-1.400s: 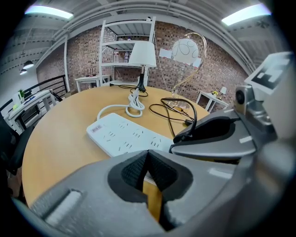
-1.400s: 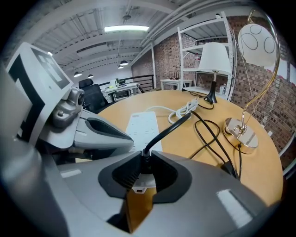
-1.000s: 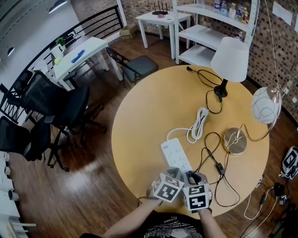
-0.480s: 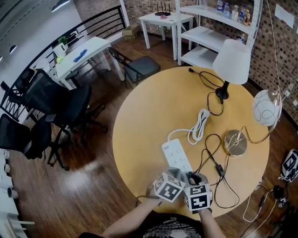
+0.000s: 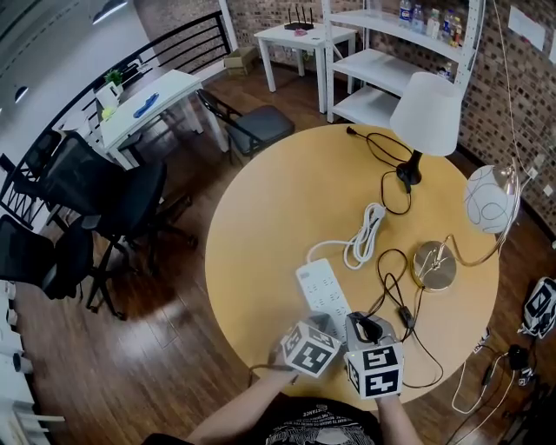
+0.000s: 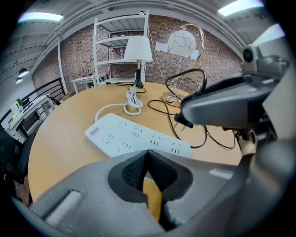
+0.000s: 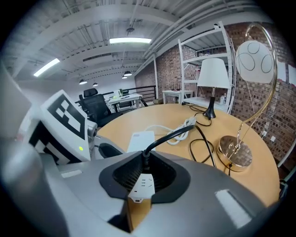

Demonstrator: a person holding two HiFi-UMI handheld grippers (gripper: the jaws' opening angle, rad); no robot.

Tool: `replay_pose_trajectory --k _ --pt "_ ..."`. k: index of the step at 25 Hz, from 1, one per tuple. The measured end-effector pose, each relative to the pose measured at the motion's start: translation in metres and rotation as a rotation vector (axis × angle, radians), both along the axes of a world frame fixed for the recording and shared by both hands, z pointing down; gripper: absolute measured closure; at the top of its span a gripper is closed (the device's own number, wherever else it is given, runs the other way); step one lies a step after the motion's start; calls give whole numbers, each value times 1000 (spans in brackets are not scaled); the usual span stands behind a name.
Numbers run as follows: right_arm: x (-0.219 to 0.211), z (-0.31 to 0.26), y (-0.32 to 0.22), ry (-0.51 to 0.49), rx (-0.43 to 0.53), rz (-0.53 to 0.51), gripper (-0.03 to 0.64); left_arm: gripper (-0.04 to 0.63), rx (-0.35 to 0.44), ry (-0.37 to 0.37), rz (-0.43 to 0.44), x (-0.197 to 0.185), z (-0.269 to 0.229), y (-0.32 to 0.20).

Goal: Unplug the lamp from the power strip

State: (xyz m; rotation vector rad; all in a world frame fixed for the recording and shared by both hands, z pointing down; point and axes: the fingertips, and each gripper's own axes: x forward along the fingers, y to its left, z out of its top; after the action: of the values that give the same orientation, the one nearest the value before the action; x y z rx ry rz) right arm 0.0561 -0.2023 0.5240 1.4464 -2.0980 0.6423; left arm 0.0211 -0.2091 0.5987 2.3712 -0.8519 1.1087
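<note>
The white power strip (image 5: 320,291) lies toward 6 o'clock on the round wooden desk (image 5: 261,217). The black lamp plug (image 6: 183,120) hangs just above the strip with its prongs bare. The right claw (image 7: 142,166) grips it, its jaws having just been closing on the plug. The left claw (image 6: 148,155) is pinched together and empty at the strip's near end. A white-shaded lamp (image 5: 426,113) stands at 1 o'clock and a gold-based lamp (image 5: 434,265) at 4 o'clock. White shelves (image 5: 382,65) at 12 o'clock carry bottles (image 5: 426,16). Black office chairs (image 5: 95,200) stand at 9 o'clock on the wood floor (image 5: 174,348).
</note>
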Motion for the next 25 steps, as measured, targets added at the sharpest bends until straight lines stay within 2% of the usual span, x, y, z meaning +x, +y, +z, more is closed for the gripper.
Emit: replay_pose_trajectory --k 10,16,20,25 --pt "6 -9 4 3 29 19 568 592 -6 1 -12 0 0 -1" --pt "28 7 8 37 3 54 568 592 11 5 -28 0 0 -1" --pt "37 21 13 47 -15 65 568 592 -7 32 -62 -2 1 -1" --pt "46 33 15 44 -32 74 568 592 17 80 -107 1 -14 0"
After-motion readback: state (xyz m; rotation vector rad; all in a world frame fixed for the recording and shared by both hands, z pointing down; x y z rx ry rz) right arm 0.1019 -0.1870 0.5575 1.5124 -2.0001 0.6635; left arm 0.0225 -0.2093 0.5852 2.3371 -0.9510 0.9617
